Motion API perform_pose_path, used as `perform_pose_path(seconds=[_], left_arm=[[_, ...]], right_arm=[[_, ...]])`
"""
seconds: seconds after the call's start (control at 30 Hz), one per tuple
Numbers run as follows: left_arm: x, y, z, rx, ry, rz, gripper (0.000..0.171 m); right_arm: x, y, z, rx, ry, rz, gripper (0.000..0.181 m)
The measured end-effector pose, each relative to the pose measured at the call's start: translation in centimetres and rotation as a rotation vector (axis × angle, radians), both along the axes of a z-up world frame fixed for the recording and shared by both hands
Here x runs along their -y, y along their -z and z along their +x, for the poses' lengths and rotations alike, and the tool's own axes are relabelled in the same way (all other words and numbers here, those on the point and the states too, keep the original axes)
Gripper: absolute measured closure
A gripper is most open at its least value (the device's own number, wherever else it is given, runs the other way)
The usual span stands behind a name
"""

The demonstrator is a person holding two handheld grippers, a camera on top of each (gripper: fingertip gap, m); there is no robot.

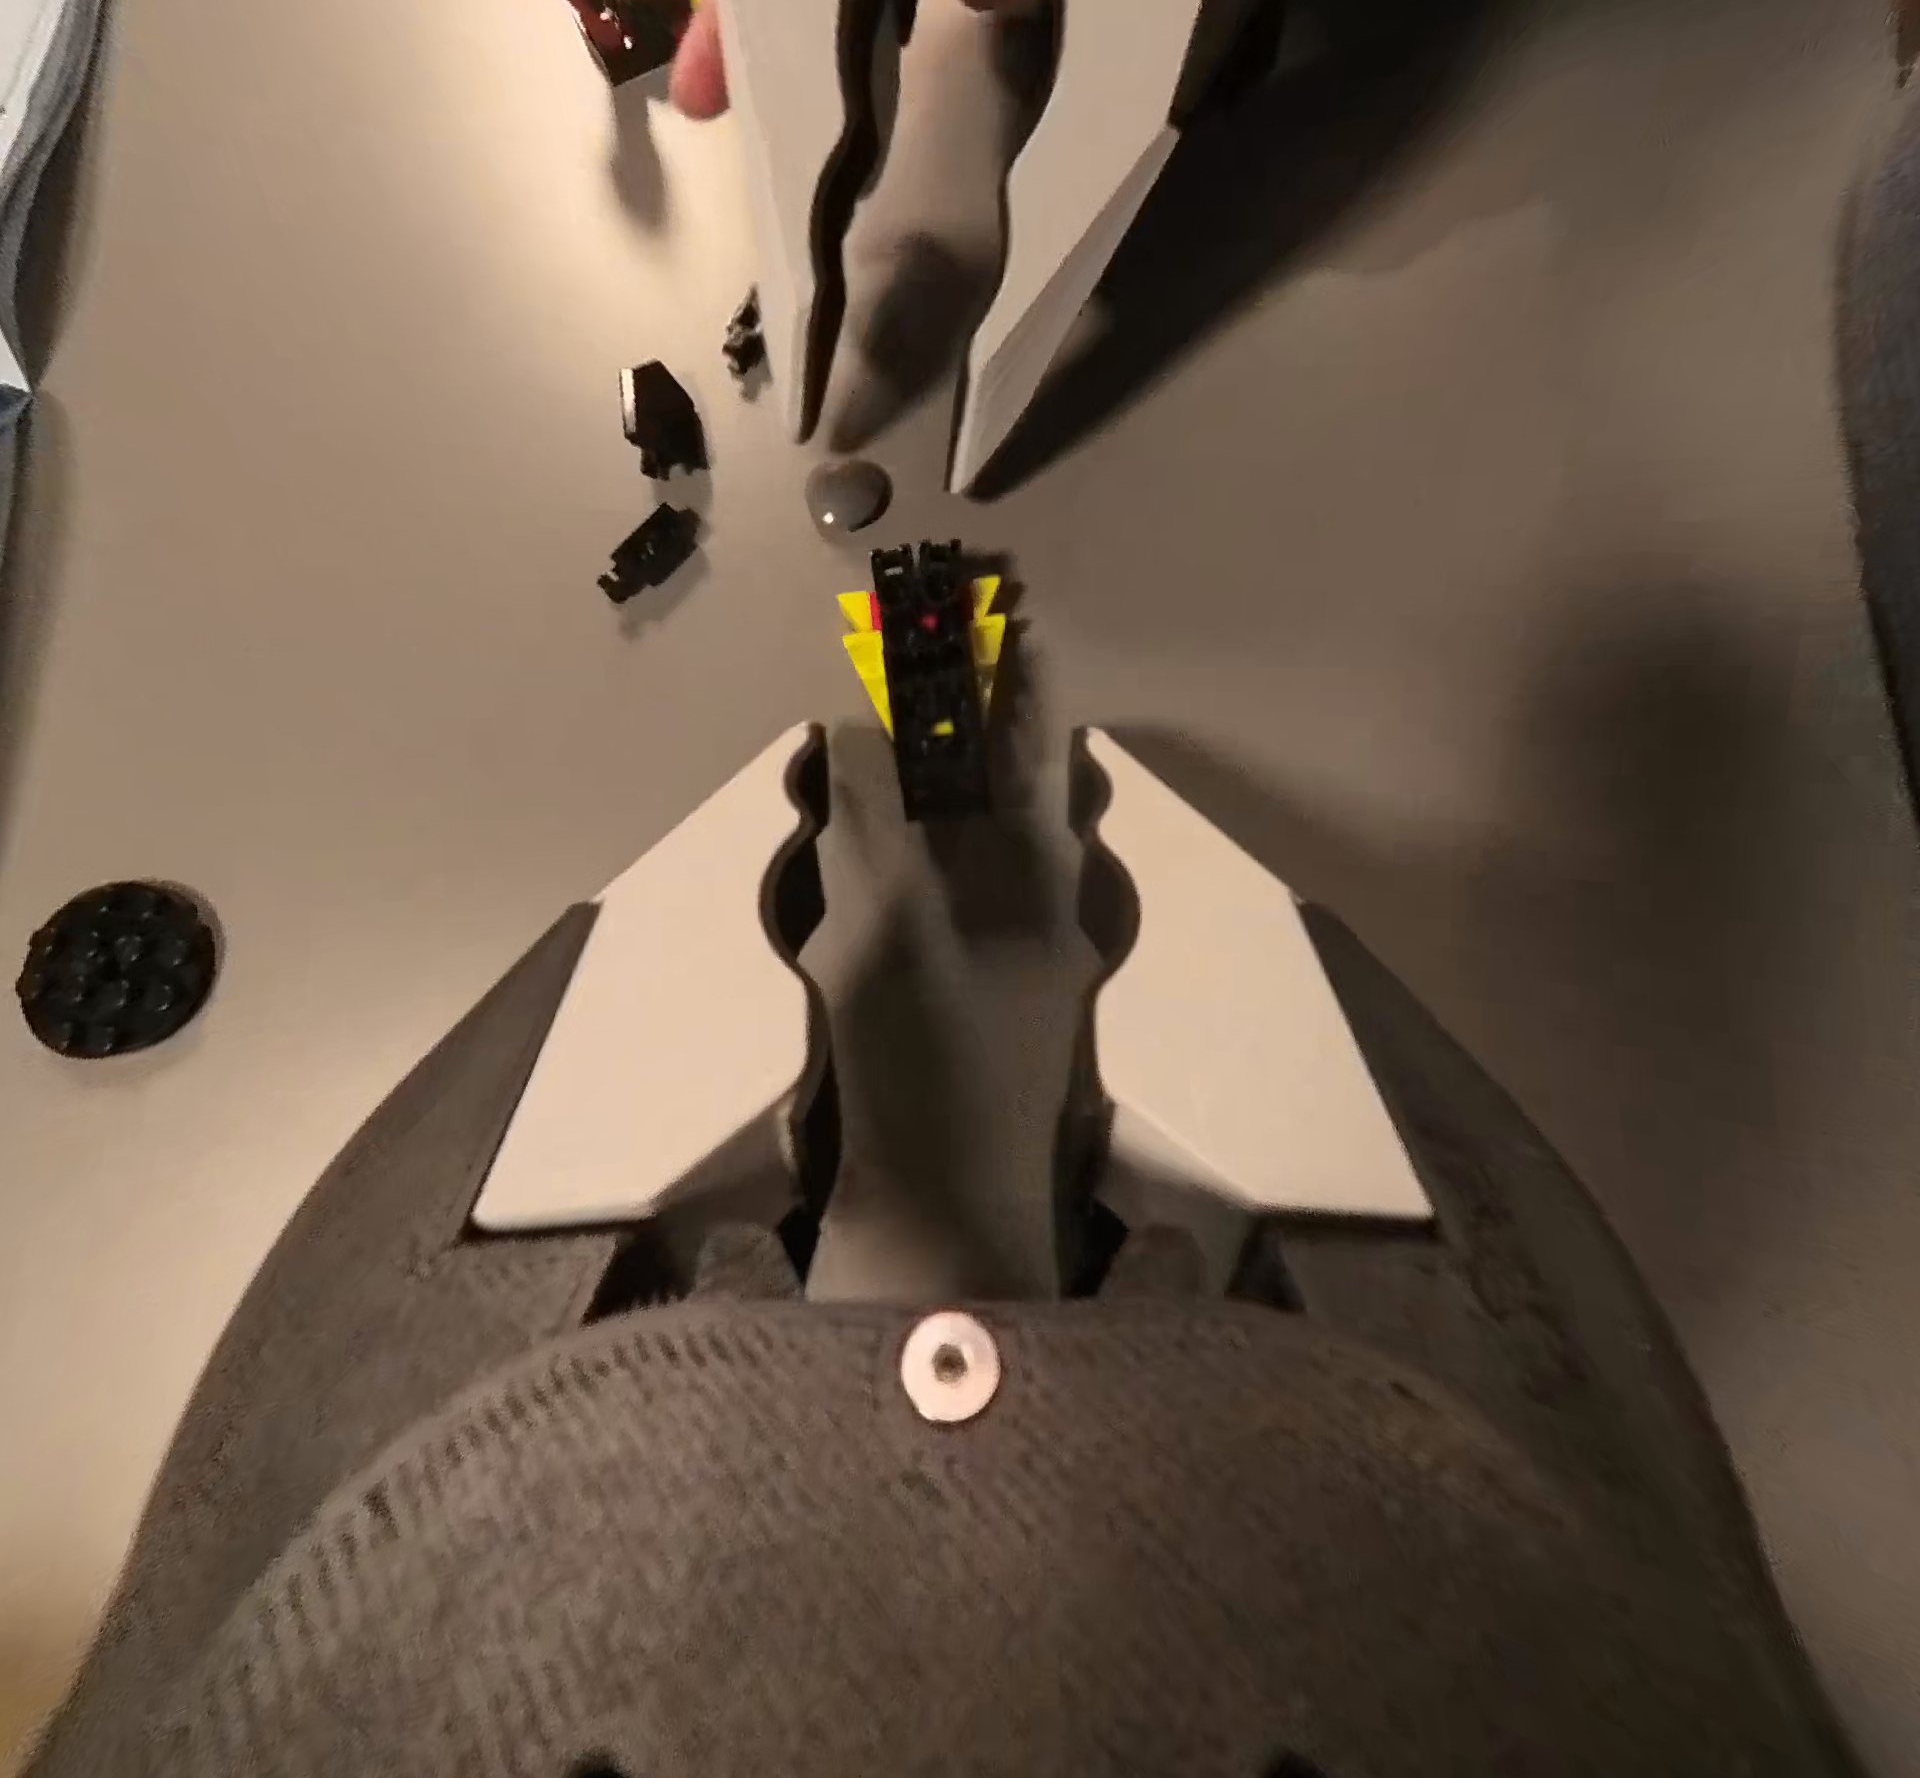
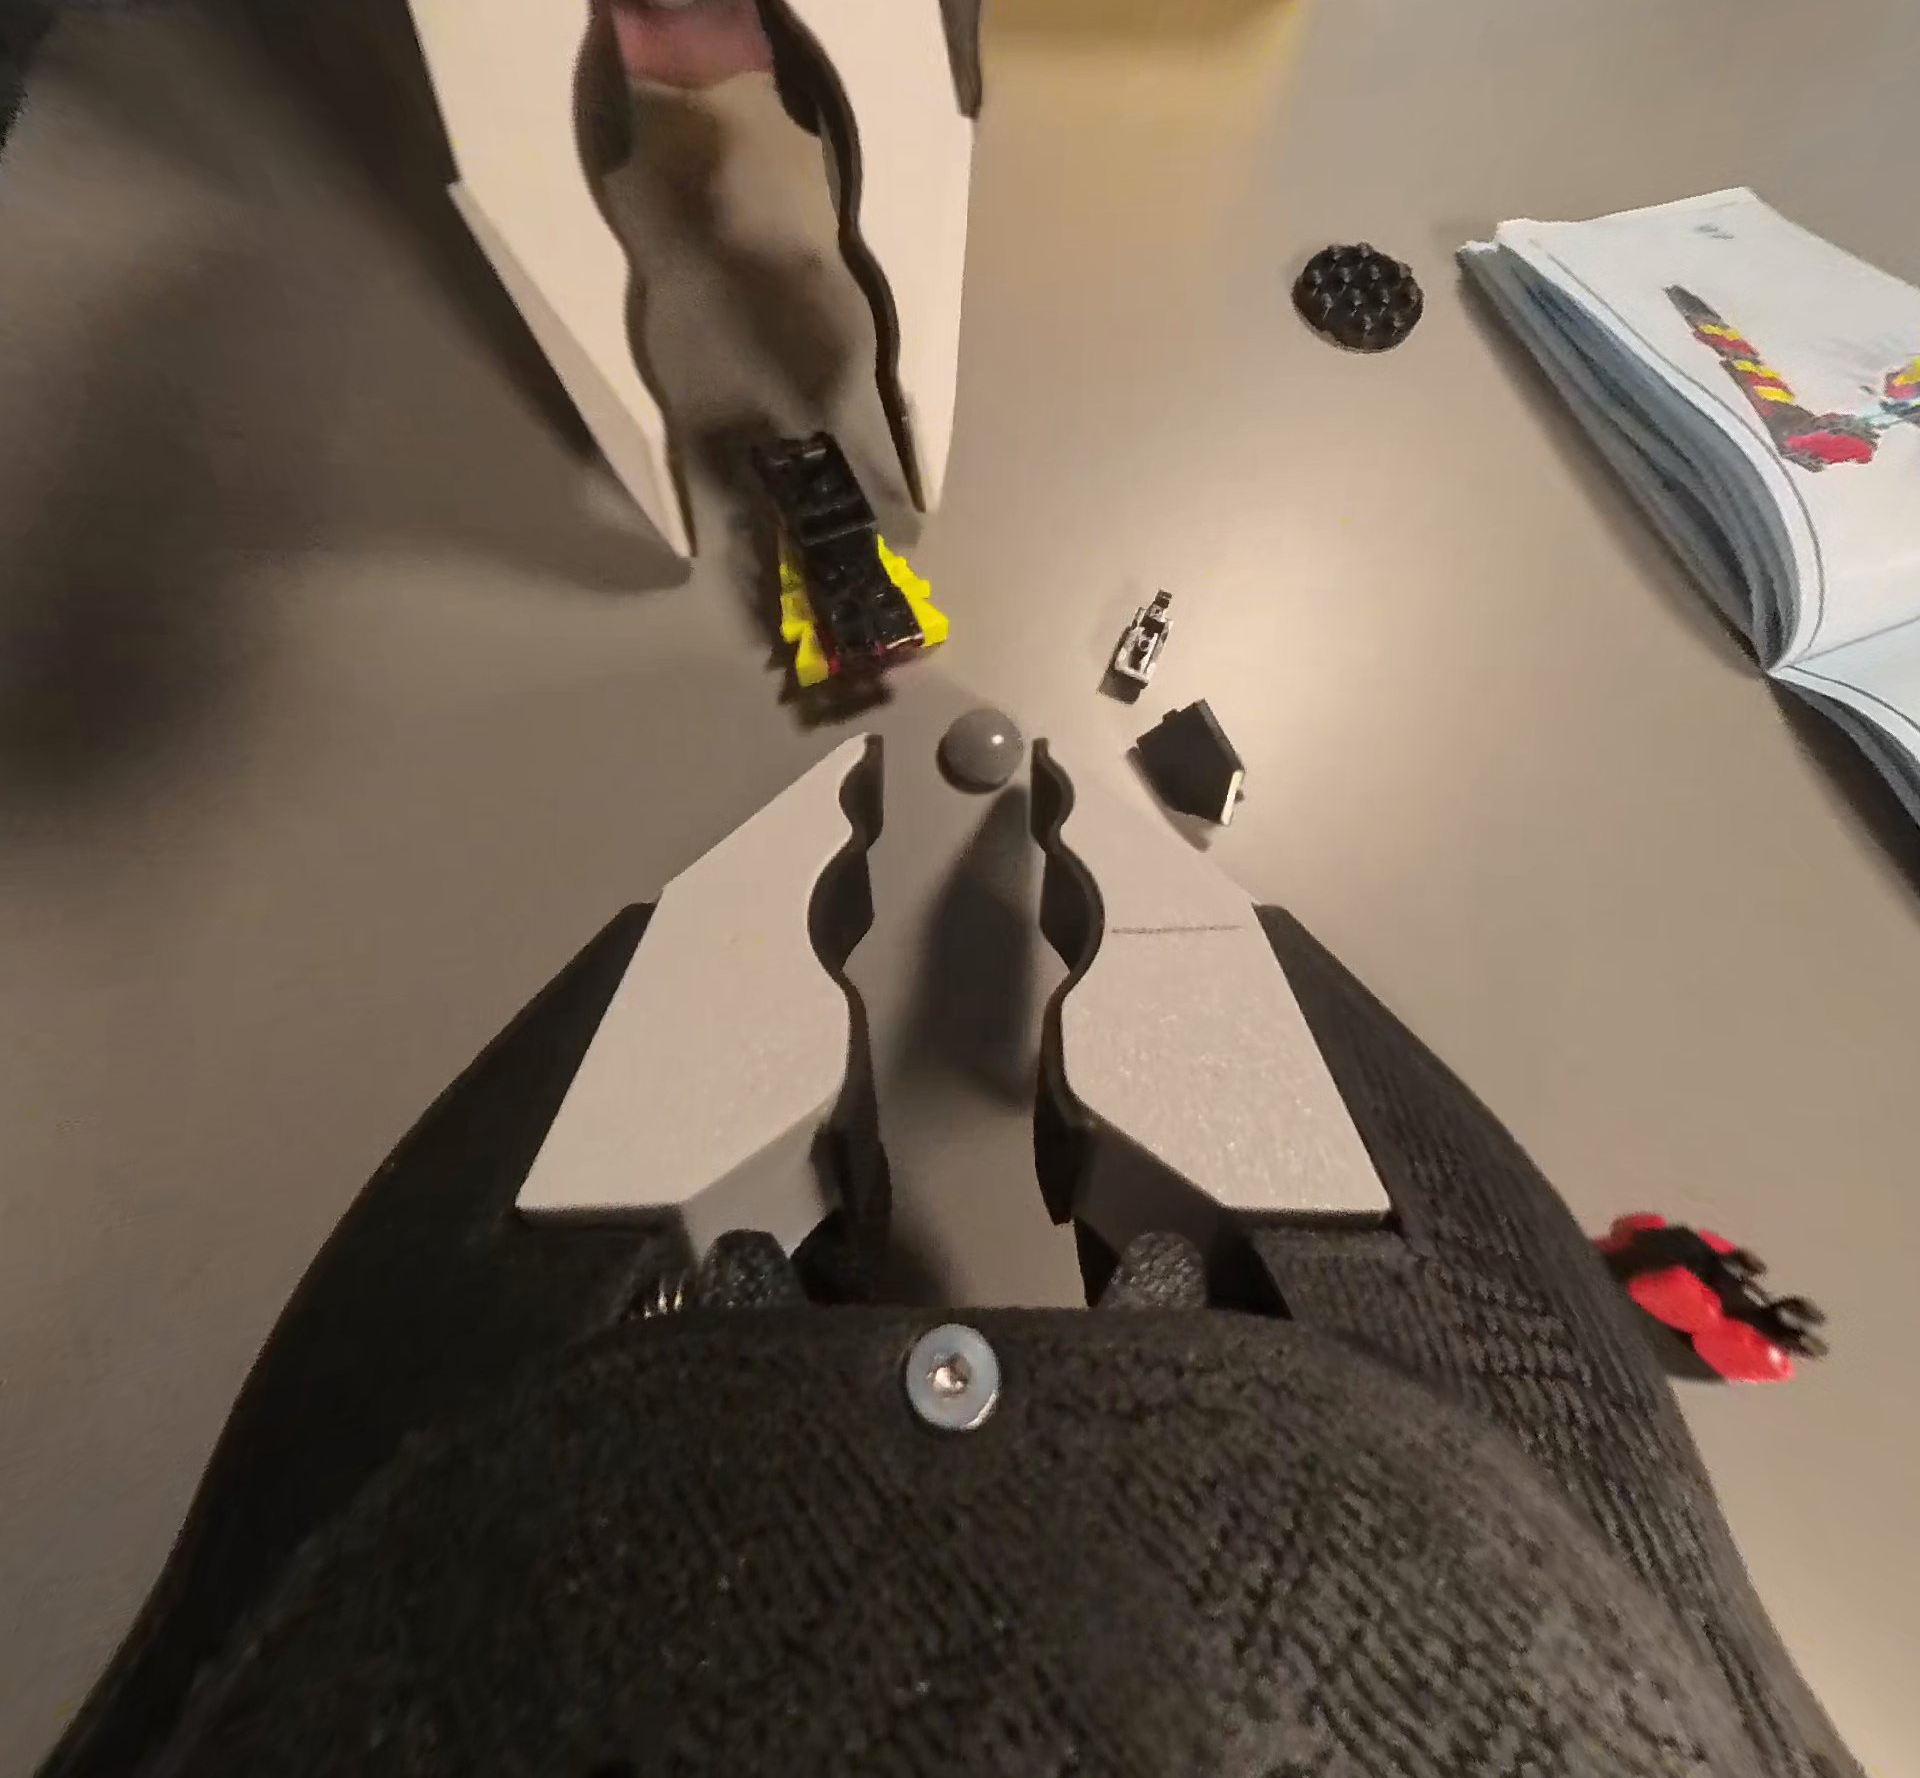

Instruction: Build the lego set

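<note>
both grippers spread empty, right gripper [image 2: 956, 752] just short of the dome [image 2: 981, 744], left gripper [image 1: 945, 736] astride the strip [image 1: 932, 679]: risks skidding the dome into the strip.

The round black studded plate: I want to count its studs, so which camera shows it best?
The left wrist view: the round black studded plate lies near its left edge, large, seen from above, studs fairly distinct. In the right wrist view the plate is farther off, smaller and seen at a slant, beside the open booklet.
</note>
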State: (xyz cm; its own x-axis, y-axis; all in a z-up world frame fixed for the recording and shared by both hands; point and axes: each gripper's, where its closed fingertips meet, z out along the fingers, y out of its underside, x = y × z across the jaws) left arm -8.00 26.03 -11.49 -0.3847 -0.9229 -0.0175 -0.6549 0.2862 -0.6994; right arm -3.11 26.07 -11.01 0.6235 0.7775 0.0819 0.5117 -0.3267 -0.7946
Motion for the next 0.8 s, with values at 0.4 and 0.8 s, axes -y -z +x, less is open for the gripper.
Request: perform_pose_path(seconds=[0.4, 0.8], left_arm=[[0.0, 0.21, -0.26, 0.041, -0.023, -0.052, 0.143], [-0.06, 0.16, -0.36, 0.051, -0.026, -0.093, 0.147]], right_arm=[[-0.52, 0.6, -0.24, -0.001, -0.039, -0.065, 0.166], [-0.75, 0.52, 0.36, 0.025, -0.029, -0.034, 0.168]])
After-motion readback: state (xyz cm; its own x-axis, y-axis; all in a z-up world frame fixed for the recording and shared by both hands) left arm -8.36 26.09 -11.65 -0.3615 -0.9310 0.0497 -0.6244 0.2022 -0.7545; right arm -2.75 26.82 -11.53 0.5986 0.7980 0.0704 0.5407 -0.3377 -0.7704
